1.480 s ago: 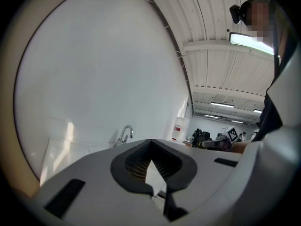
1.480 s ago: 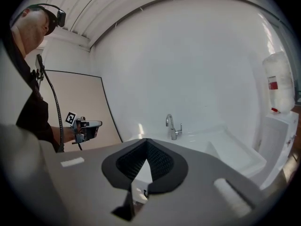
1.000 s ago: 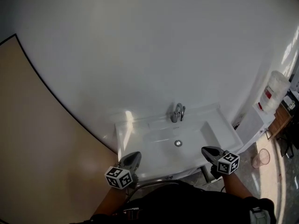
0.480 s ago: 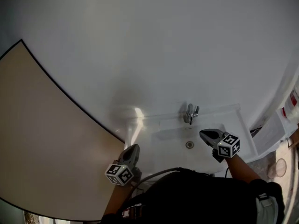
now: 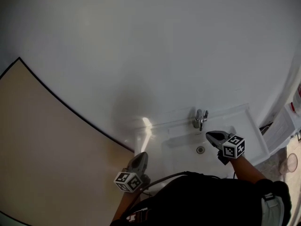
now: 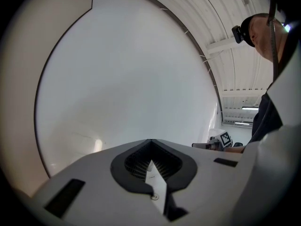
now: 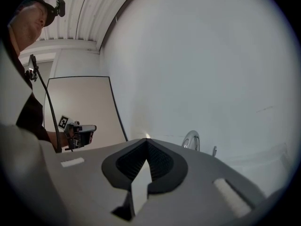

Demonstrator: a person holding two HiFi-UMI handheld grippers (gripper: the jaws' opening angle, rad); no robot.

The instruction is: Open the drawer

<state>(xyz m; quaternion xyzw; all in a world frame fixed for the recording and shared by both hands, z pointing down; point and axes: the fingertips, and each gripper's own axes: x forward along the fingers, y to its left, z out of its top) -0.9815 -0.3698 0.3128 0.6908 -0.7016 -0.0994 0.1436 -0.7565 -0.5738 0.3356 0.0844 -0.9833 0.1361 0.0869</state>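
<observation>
Both pairs of jaws were pressed together on nothing. The left gripper [image 5: 142,155] hung at the washbasin's [image 5: 244,126] front-left corner. The right gripper [image 5: 210,135] was over its bowl, just in front of the faucet [image 5: 201,118]. Carried roughly level and empty, they looked ready to reach, not yet working. No drawer showed; it presumably sat below the washbasin, hidden behind the person's torso [image 5: 202,197].

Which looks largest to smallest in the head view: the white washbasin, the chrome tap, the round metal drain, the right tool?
1. white rectangular washbasin
2. grey right tool with its marker cube; it is nearer the camera, so this is only how it looks
3. chrome tap
4. round metal drain
</observation>
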